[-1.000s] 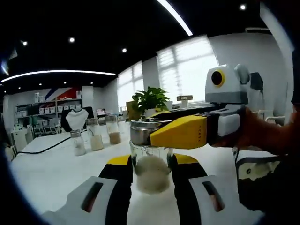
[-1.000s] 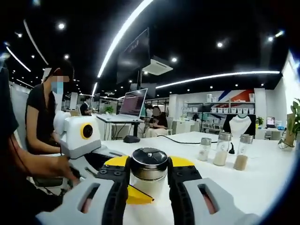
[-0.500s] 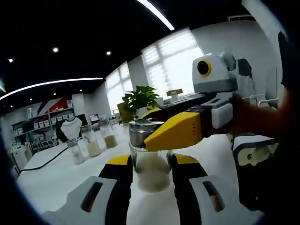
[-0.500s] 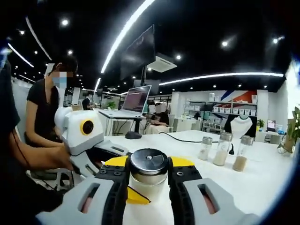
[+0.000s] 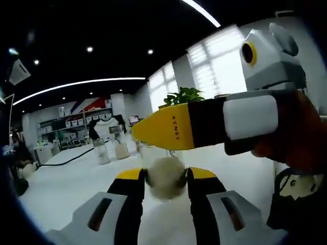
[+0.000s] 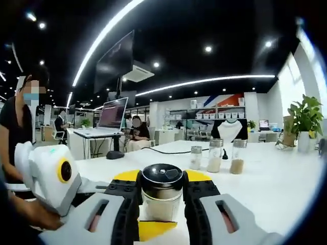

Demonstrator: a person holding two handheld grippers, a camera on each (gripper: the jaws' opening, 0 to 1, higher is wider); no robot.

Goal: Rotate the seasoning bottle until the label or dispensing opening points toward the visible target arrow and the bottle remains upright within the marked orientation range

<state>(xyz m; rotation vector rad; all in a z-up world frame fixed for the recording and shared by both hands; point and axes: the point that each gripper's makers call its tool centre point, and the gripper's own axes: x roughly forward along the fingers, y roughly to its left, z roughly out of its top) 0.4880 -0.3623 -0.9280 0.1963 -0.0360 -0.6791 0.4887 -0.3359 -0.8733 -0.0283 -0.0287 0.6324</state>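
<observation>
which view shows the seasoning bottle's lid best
The right gripper view: the seasoning bottle sits upright between the right tongs, its lid sharp. In the left gripper view the bottle is blurred.

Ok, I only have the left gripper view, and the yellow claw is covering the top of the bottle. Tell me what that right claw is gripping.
Observer: In the right gripper view, the right claw is closed on the bottle's dark round cap, with one jaw on each side.
Operator: Now tell me whether the bottle is standing straight.
Observer: The bottle looks upright there, with its glass body straight under the cap.
Operator: Say what's behind it on that side.
Observer: An open laptop stands on another table, further back.
</observation>
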